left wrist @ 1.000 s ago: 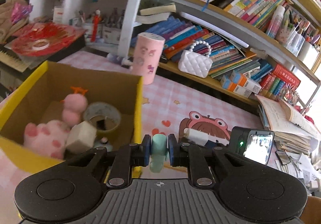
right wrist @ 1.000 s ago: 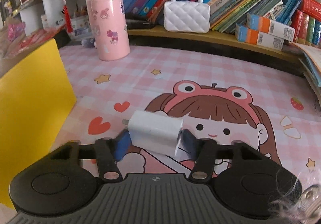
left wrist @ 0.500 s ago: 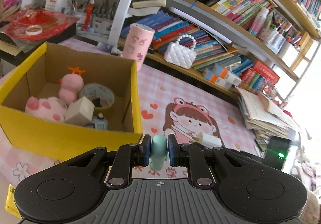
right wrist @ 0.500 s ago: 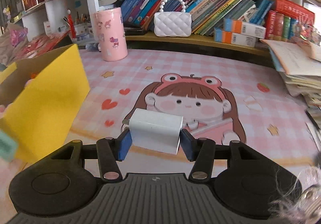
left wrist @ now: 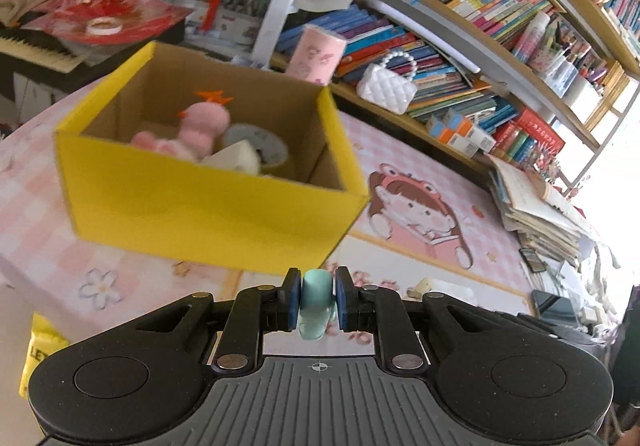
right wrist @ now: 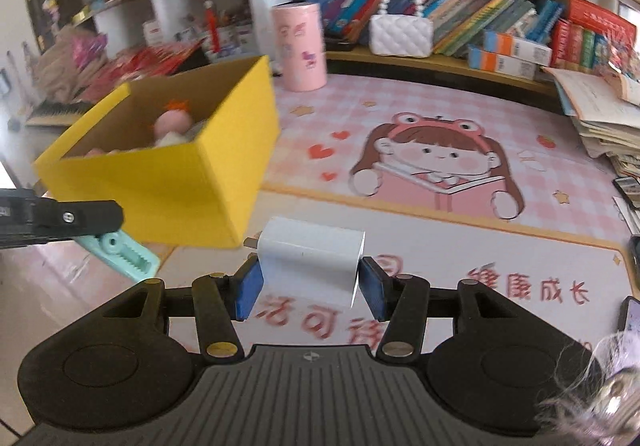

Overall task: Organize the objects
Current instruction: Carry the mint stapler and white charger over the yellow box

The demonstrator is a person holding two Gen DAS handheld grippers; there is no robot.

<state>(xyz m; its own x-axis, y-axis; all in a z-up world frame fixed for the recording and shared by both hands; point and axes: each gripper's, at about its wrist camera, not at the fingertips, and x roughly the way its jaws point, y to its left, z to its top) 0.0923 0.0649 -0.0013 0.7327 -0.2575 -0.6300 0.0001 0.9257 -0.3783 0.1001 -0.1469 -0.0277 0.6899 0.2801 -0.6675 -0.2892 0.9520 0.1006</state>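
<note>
Currently you carry 2 items toward the open yellow cardboard box [left wrist: 208,202], each lifted clear of the pink cartoon-print table mat [right wrist: 440,182]. Your left gripper [left wrist: 317,300] has its jaws pinching a mint-green plastic toothed clip [left wrist: 316,304] by its handle end, so the toothed end hangs free. Your right gripper [right wrist: 310,280] has its jaws pressed against the flat sides of a white rectangular plug-in charger [right wrist: 310,258], prongs pointing left. Both items sit just short of the box's near wall; inside it lie a pink plush toy [left wrist: 200,124] and a tape roll [left wrist: 260,144], which probably leaves room at the front.
</note>
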